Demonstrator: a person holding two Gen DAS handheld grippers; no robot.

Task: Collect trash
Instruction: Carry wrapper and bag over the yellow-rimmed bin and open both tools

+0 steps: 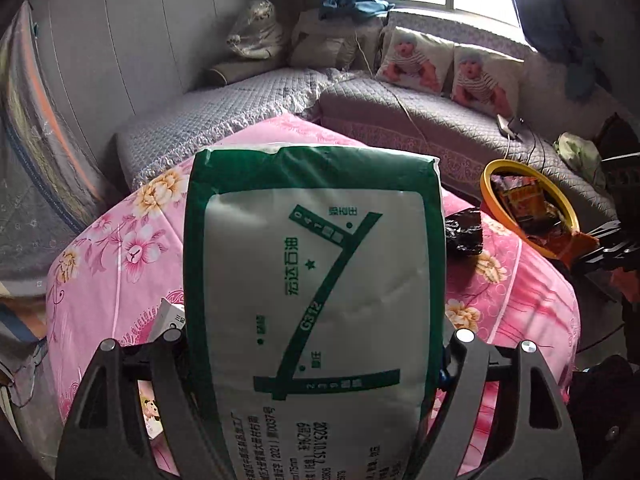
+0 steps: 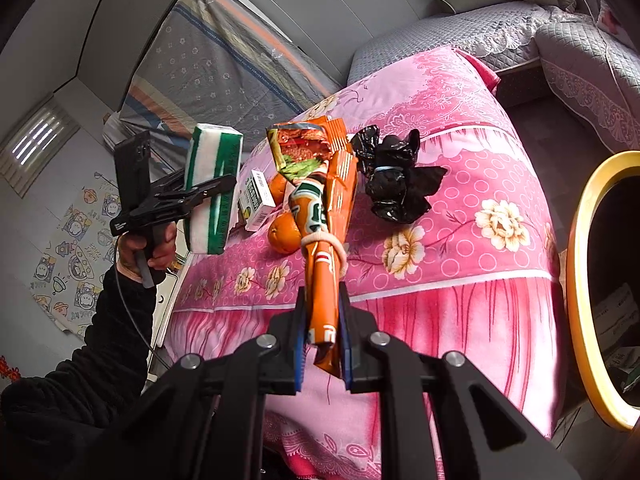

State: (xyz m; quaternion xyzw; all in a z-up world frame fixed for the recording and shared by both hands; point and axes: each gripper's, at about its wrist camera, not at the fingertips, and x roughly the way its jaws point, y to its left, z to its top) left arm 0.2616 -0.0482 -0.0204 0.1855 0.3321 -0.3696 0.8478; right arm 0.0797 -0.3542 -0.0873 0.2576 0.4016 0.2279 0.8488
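Observation:
My left gripper (image 1: 316, 344) is shut on a green and white tissue pack (image 1: 316, 280) and holds it above the pink table; it also shows in the right wrist view (image 2: 212, 188). My right gripper (image 2: 324, 344) is shut on an orange snack bag (image 2: 324, 208), rolled and tied with a band, held above the table edge. The yellow-rimmed trash bin (image 1: 528, 208) holds wrappers, and its rim (image 2: 580, 280) is at the right. A crumpled black plastic bag (image 2: 396, 178) lies on the table (image 2: 460, 260).
Two oranges (image 2: 282, 234) and a small white box (image 2: 256, 200) lie on the pink floral cloth behind the snack bag. A grey quilted sofa (image 1: 440, 120) with baby-print cushions stands behind the table. A folded mattress (image 2: 224, 60) leans on the wall.

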